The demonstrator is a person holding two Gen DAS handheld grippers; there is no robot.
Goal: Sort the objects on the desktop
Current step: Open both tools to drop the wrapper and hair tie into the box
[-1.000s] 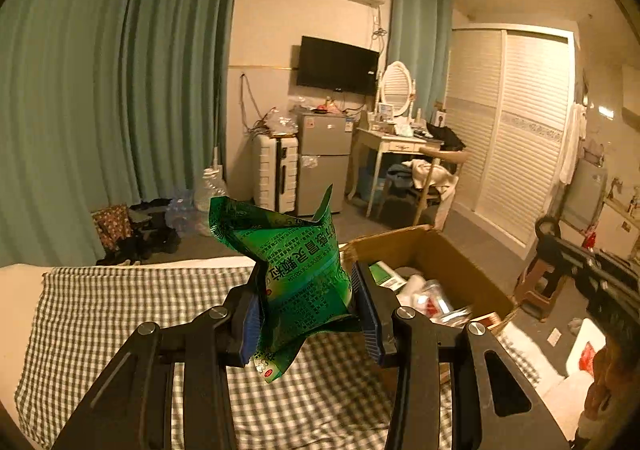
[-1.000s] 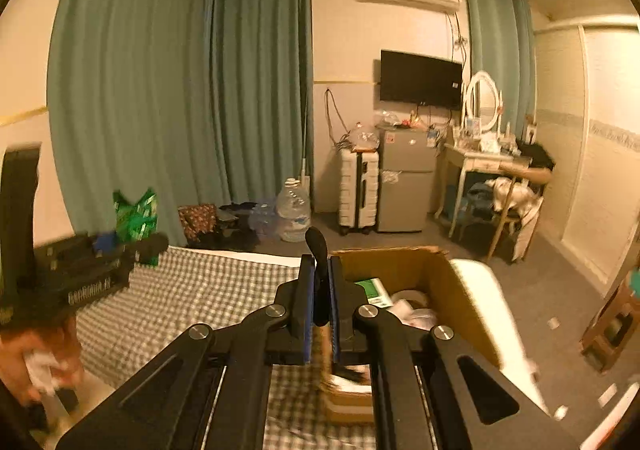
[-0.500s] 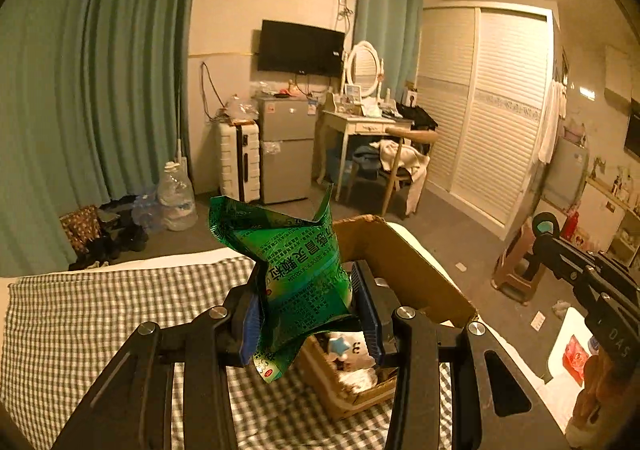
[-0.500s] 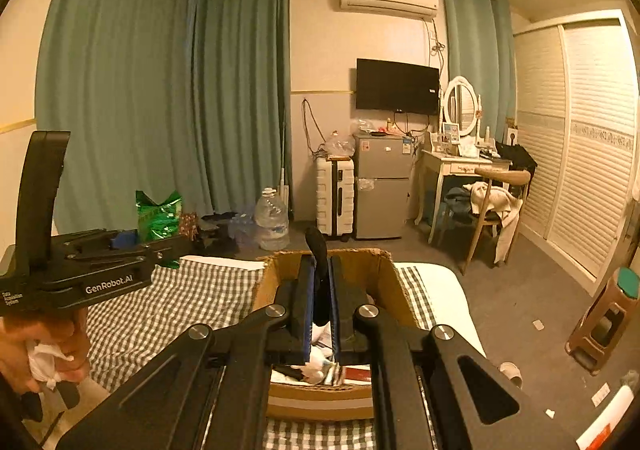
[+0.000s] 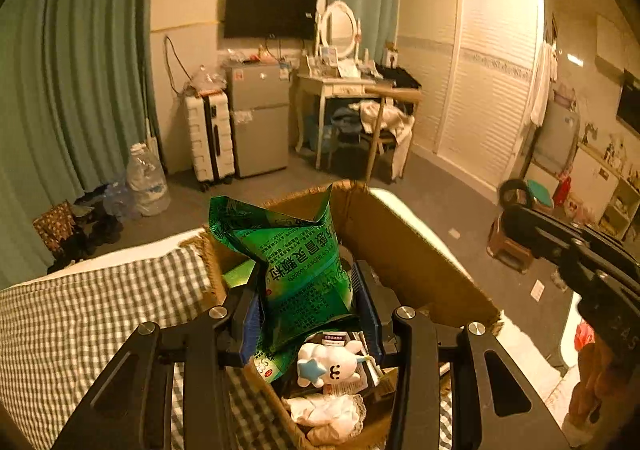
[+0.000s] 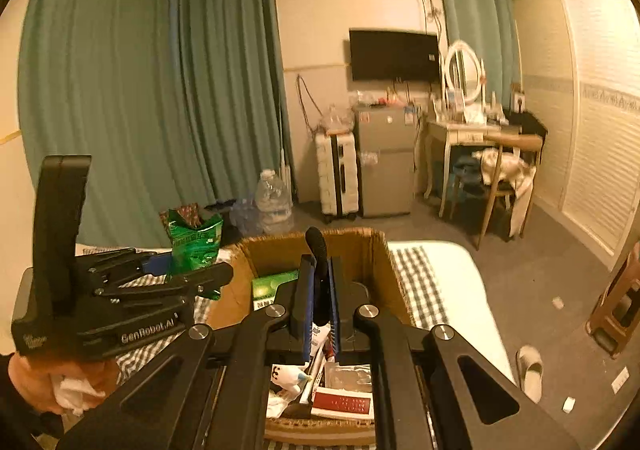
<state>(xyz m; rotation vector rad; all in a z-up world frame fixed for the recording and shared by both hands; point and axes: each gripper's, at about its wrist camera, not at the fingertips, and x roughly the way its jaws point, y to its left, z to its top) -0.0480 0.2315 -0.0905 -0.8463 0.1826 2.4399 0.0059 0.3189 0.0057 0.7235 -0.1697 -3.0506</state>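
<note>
My left gripper (image 5: 306, 304) is clamped on a crumpled green packet (image 5: 298, 270) with Chinese print — both blue-edged pads press its sides, and the packet stands up between them, its torn top flaring wide. From the left wrist view it hangs over the open cardboard box (image 5: 404, 250), near the box's left wall. The box sits on a checked cloth (image 5: 88, 310).

My right gripper (image 6: 319, 300) has its jaws nearly together on a thin black object (image 6: 317, 250) that sticks up past the fingertips; I cannot tell what it is. It is poised above the same box (image 6: 362, 246).

Inside the box I see a white plush toy with a blue star (image 5: 328, 364), a red-and-white carton (image 6: 344, 402), a green-labelled box (image 6: 272, 286) and crumpled white paper (image 5: 332, 416).

In the right wrist view, the left gripper (image 6: 192, 270) shows at frame left, packet (image 6: 195, 240) upright in it.
</note>
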